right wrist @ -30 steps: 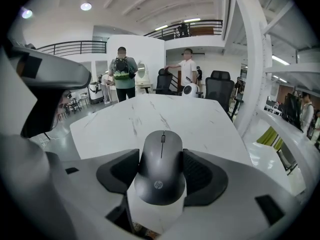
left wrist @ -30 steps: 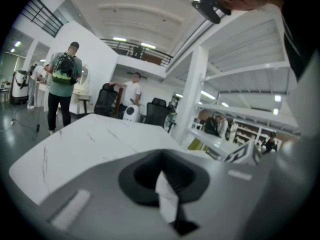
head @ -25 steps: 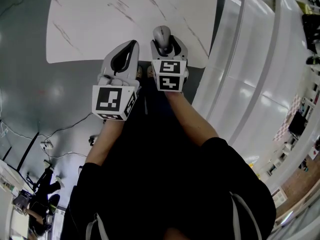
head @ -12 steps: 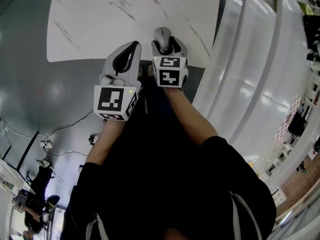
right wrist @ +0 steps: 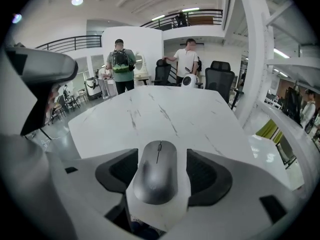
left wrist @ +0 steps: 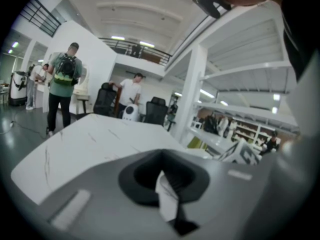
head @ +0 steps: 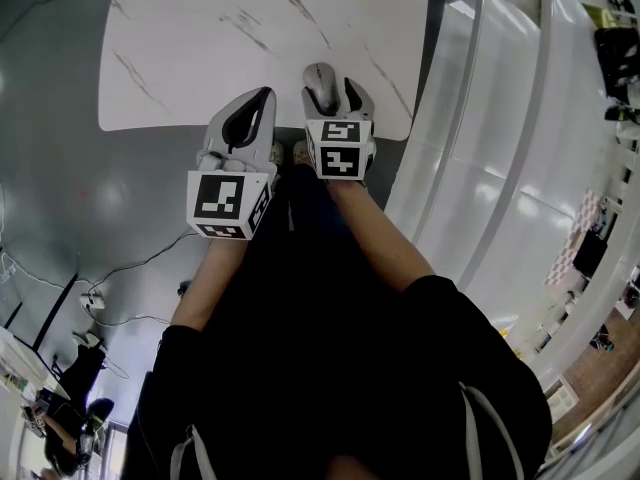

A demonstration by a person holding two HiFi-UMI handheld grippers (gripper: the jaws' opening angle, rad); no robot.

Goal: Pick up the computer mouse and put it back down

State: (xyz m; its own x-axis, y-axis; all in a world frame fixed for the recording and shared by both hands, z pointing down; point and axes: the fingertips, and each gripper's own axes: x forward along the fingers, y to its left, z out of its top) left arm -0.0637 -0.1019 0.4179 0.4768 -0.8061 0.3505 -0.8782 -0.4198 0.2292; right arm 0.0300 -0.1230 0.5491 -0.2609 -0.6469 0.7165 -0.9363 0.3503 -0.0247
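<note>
A grey computer mouse [head: 320, 78] [right wrist: 156, 176] lies on the white marble table [head: 250, 38] [right wrist: 165, 109], close to its near edge. My right gripper [head: 330, 88] [right wrist: 161, 173] is open and straddles the mouse, one dark pad on each side. A thin strip of table shows between the mouse and the right-hand pad. My left gripper [head: 264, 94] [left wrist: 162, 170] hovers at the table's near edge, to the left of the mouse. It is shut with nothing in it.
White shelving and rails [head: 500, 118] run along the right of the table. Grey floor [head: 60, 168] with cables [head: 120, 268] lies to the left. Beyond the table's far end stand people [right wrist: 120, 59] and office chairs [right wrist: 220, 76].
The head view has shifted slightly. Both grippers and the mouse keep the same places relative to the table, and the jaws look unchanged.
</note>
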